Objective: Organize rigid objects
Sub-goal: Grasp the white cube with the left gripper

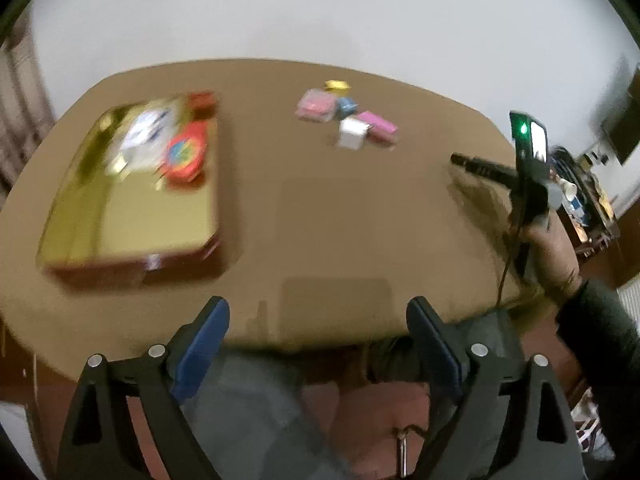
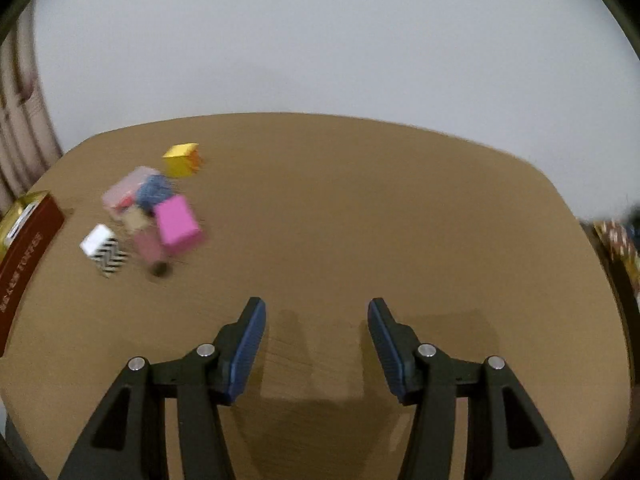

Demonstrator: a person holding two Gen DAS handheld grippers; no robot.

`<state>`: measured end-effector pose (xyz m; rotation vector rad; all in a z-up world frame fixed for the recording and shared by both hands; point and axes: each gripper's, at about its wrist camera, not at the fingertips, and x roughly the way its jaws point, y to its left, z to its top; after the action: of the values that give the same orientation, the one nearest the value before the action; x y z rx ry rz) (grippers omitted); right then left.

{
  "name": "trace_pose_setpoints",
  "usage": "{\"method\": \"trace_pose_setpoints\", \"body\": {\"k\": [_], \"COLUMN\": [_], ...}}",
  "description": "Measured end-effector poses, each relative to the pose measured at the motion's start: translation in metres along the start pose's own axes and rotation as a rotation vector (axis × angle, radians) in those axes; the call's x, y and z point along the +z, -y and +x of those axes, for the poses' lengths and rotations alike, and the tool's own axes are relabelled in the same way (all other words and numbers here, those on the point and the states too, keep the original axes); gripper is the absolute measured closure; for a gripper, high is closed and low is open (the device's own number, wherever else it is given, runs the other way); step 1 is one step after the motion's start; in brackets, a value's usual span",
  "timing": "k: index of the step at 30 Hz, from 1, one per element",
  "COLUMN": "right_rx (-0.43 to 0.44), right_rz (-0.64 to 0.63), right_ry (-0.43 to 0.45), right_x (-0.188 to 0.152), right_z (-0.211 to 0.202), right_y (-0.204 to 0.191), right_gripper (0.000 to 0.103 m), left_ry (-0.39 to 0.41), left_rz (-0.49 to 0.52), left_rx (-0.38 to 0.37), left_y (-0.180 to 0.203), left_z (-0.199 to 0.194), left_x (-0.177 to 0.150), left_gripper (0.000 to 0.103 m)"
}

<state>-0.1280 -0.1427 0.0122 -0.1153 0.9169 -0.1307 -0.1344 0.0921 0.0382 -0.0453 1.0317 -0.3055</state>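
A cluster of small boxes lies on the brown table (image 2: 360,208): a yellow box (image 2: 182,159), a clear pink-tinted box (image 2: 124,190), a blue object (image 2: 154,190), a magenta box (image 2: 176,220) and a white box with a black zigzag side (image 2: 105,250). The cluster also shows in the left wrist view (image 1: 346,114), far ahead. A gold tin (image 1: 132,188) with a red round item (image 1: 186,154) and a white item inside stands at the left. My left gripper (image 1: 318,340) is open and empty at the near table edge. My right gripper (image 2: 316,340) is open and empty over bare table; it also shows from the side in the left wrist view (image 1: 464,160).
The tin's dark red side (image 2: 24,264) shows at the left edge of the right wrist view. A white wall stands behind the table. Shelves with clutter (image 1: 580,196) stand at the far right. The person's legs (image 1: 280,420) are below the near edge.
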Motion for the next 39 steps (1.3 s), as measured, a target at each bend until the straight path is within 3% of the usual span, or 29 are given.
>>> {"method": "trace_pose_setpoints", "body": {"k": [9, 11, 13, 21, 25, 29, 32, 35, 36, 39], "right_rx": [0.034, 0.047, 0.067, 0.104, 0.12, 0.132, 0.138, 0.14, 0.139, 0.139], "right_rz": [0.154, 0.178, 0.193, 0.208, 0.22, 0.231, 0.238, 0.252, 0.254, 0.262], "right_ry": [0.075, 0.092, 0.097, 0.102, 0.116, 0.121, 0.125, 0.128, 0.128, 0.128], "right_x": [-0.013, -0.013, -0.013, -0.019, -0.022, -0.025, -0.028, -0.03, -0.03, -0.029], "right_z": [-0.016, -0.017, -0.017, -0.029, -0.035, -0.038, -0.043, -0.047, -0.047, -0.047], "right_y": [0.036, 0.04, 0.042, 0.052, 0.057, 0.06, 0.063, 0.067, 0.067, 0.07], "right_gripper": [0.046, 0.041, 0.041, 0.04, 0.04, 0.04, 0.04, 0.04, 0.04, 0.04], "left_ry": [0.012, 0.009, 0.003, -0.016, -0.046, -0.066, -0.076, -0.057, -0.054, -0.043], "left_rz": [0.101, 0.112, 0.118, 0.118, 0.125, 0.108, 0.111, 0.142, 0.144, 0.142], "left_rx": [0.019, 0.07, 0.074, 0.138, 0.132, 0.115, 0.101, 0.131, 0.121, 0.119], "left_y": [0.046, 0.05, 0.05, 0.046, 0.042, 0.037, 0.038, 0.042, 0.043, 0.052], "left_z": [0.081, 0.103, 0.122, 0.172, 0.186, 0.194, 0.199, 0.205, 0.204, 0.197], "left_x": [0.097, 0.112, 0.123, 0.151, 0.158, 0.163, 0.164, 0.165, 0.165, 0.162], "left_gripper": [0.015, 0.015, 0.015, 0.015, 0.024, 0.025, 0.04, 0.063, 0.076, 0.077]}}
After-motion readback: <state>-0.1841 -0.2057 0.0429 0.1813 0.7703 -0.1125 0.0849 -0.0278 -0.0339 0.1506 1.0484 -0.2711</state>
